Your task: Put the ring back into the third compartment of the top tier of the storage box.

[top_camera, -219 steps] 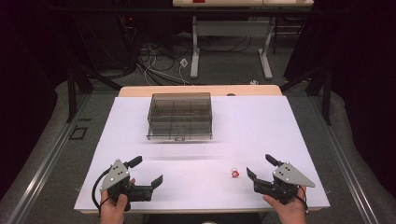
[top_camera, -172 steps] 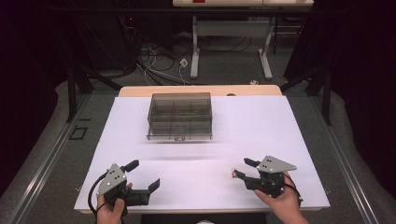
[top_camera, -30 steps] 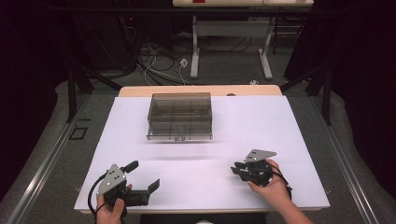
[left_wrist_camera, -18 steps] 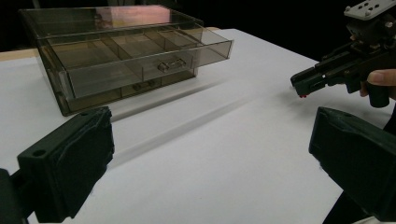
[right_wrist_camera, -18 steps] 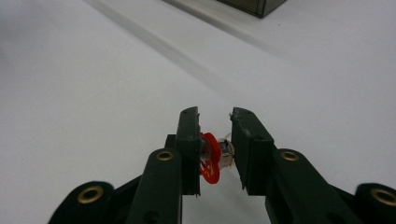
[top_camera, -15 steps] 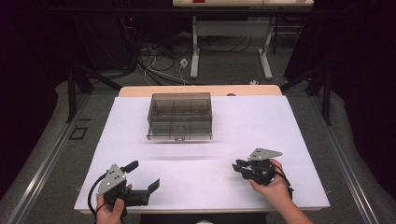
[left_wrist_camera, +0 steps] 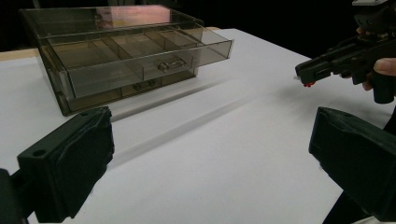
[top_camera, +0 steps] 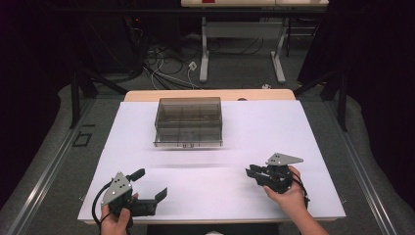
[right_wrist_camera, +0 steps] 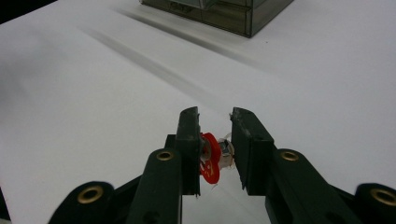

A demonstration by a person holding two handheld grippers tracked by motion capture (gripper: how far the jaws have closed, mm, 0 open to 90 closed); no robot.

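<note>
A small red and metal part (right_wrist_camera: 211, 156) sits clamped between the jaws of my right gripper (right_wrist_camera: 214, 114), which is shut on it. In the high view the right gripper (top_camera: 250, 171) hovers over the right front of the white table (top_camera: 293, 127), pointing left. From the left gripper view the same part (left_wrist_camera: 307, 84) shows as a red speck at that gripper's tip. A smoky clear drawer box (top_camera: 188, 120) stands at the middle back, its upper drawer (left_wrist_camera: 154, 60) pulled partly out. My left gripper (top_camera: 150, 183) rests open at the front left, nothing between its jaws.
Beyond the table's far edge lie a wooden strip (top_camera: 210, 94), cables on the floor (top_camera: 166, 63) and the legs of another table (top_camera: 240, 49). Black stands flank both sides. Bare white tabletop lies between the grippers and the box.
The red part that lay on the table near the right gripper is now held in its jaws. That gripper moved left to it; over the last second it barely shifted. The left gripper stays still.
</note>
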